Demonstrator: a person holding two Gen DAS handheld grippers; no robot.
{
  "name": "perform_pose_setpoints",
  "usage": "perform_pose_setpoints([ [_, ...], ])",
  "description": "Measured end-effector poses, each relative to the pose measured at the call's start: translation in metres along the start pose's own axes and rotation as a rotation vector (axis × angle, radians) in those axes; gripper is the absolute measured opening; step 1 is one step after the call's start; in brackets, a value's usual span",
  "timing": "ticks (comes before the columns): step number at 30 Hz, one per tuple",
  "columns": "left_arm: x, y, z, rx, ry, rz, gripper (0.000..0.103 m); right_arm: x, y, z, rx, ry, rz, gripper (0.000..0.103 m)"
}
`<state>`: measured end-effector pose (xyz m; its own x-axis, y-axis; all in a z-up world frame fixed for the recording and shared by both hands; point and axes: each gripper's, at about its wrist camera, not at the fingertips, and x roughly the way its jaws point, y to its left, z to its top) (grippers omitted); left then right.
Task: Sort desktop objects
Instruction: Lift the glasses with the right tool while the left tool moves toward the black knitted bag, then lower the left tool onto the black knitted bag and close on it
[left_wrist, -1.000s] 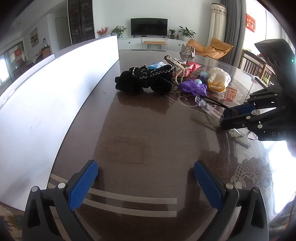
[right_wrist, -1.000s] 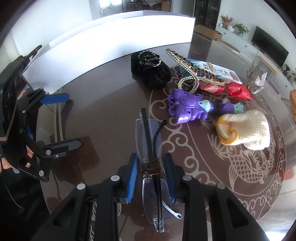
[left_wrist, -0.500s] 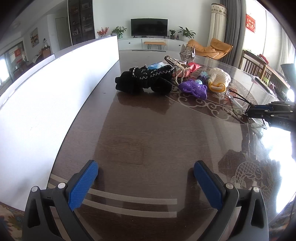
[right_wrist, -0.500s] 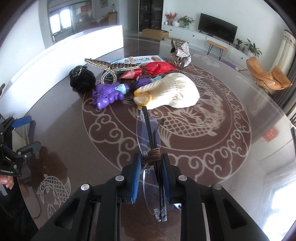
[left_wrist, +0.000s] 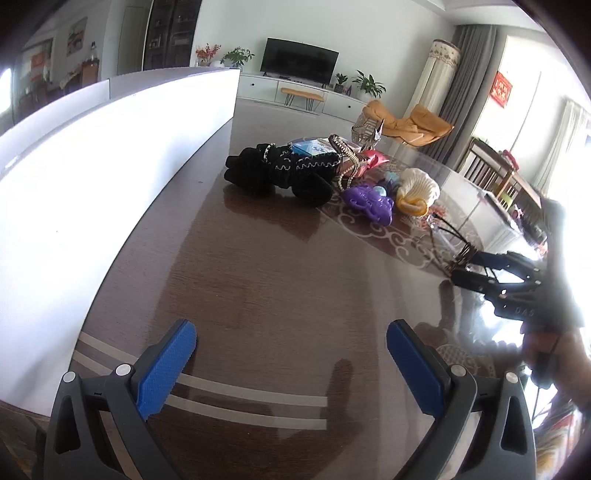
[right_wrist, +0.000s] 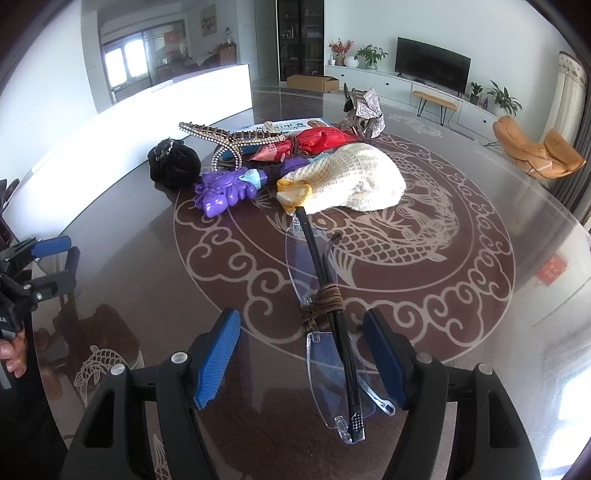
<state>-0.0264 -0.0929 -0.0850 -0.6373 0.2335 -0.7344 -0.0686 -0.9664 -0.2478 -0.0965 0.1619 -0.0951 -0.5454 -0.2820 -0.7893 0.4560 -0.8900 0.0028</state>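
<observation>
Folded rimless glasses (right_wrist: 325, 314) bound with brown cord lie on the glass tabletop between the fingers of my right gripper (right_wrist: 301, 356), which is open and not touching them. My left gripper (left_wrist: 291, 354) is open and empty above the dark table near the white panel. A pile sits farther off: a purple toy (right_wrist: 225, 188), a cream knitted hat (right_wrist: 354, 177), a black scrunchie (right_wrist: 173, 166), a rhinestone hair clip (right_wrist: 229, 138) and a red packet (right_wrist: 317, 140). The right gripper also shows in the left wrist view (left_wrist: 465, 269).
A white panel (left_wrist: 110, 166) runs along the table's left side. A blue-and-white box (right_wrist: 291, 125) and a silver folded paper piece (right_wrist: 365, 107) lie behind the pile. The round table edge (right_wrist: 554, 206) curves at right. Chairs stand beyond.
My right gripper carried the glasses right, away from the left gripper, lowered them onto the table in front of the hat and opened, releasing them. The left gripper stayed put.
</observation>
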Motion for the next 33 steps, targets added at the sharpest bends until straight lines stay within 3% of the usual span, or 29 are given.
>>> perform_pose_setpoints([
  [4,0.011,-0.002,0.033,-0.045,0.018,-0.011,0.103,0.001,-0.002,0.000,0.005,-0.001,0.027,0.075],
  [6,0.015,-0.006,0.062,-0.076,-0.017,-0.009,0.103,0.001,-0.002,0.000,0.008,-0.002,0.043,0.078],
  [10,0.035,-0.010,0.118,-0.157,-0.096,0.148,0.103,0.003,0.004,0.001,-0.017,0.009,0.034,0.084],
  [14,0.074,-0.005,0.130,-0.185,-0.019,0.251,0.103,0.003,0.007,0.000,-0.033,0.015,0.024,0.086],
  [21,0.046,0.002,0.099,-0.093,-0.001,0.260,0.103,0.000,-0.007,0.000,0.032,-0.005,0.065,0.086],
  [26,0.047,-0.009,0.107,-0.076,0.019,0.138,0.103,-0.001,-0.008,0.000,0.042,-0.008,0.075,0.086],
  [28,0.056,-0.013,0.119,-0.126,0.012,0.113,0.103,-0.001,-0.007,0.000,0.038,-0.007,0.071,0.086],
  [33,0.093,-0.005,0.141,-0.314,0.036,0.146,0.103,-0.002,-0.009,0.000,0.051,-0.009,0.069,0.086],
])
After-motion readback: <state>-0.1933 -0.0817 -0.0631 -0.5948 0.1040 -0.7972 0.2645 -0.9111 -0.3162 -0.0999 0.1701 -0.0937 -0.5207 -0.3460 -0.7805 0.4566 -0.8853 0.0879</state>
